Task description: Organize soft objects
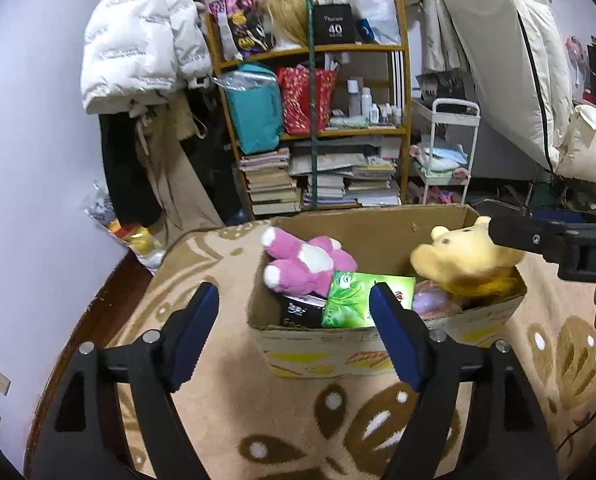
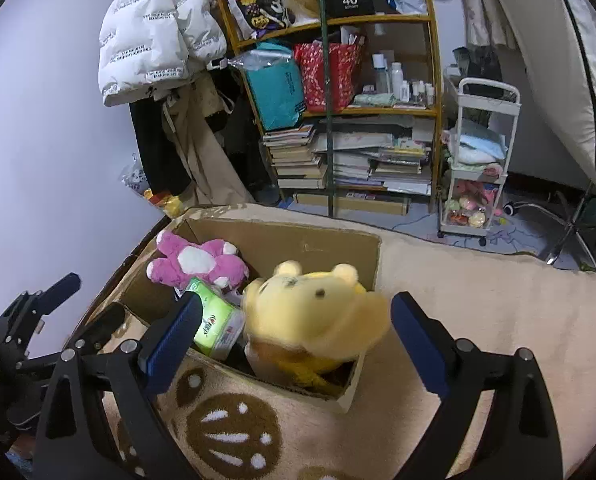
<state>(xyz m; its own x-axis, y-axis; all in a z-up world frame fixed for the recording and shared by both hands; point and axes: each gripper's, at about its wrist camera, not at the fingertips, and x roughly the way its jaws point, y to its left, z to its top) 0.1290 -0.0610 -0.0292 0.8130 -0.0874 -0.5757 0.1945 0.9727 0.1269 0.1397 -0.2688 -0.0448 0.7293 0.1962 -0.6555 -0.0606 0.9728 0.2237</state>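
The left claw (image 1: 294, 336) is standing open with nothing between its blue pads, hovering over the rug (image 1: 226, 420) just before the near wall of the box (image 1: 321, 350). The right claw (image 2: 294, 340) is spreading wide, and the yellow bear (image 2: 317, 312) is sitting between its fingers at the box's near corner; the bear is blurred and the pads are not pressing on it. Just beyond the left claw's tips a green tissue pack (image 1: 361, 300) is lying in the box, and behind that pack a pink plush (image 1: 305, 264) is leaning on the far left wall. Far behind the box a shelf (image 1: 401, 92) with books is standing.
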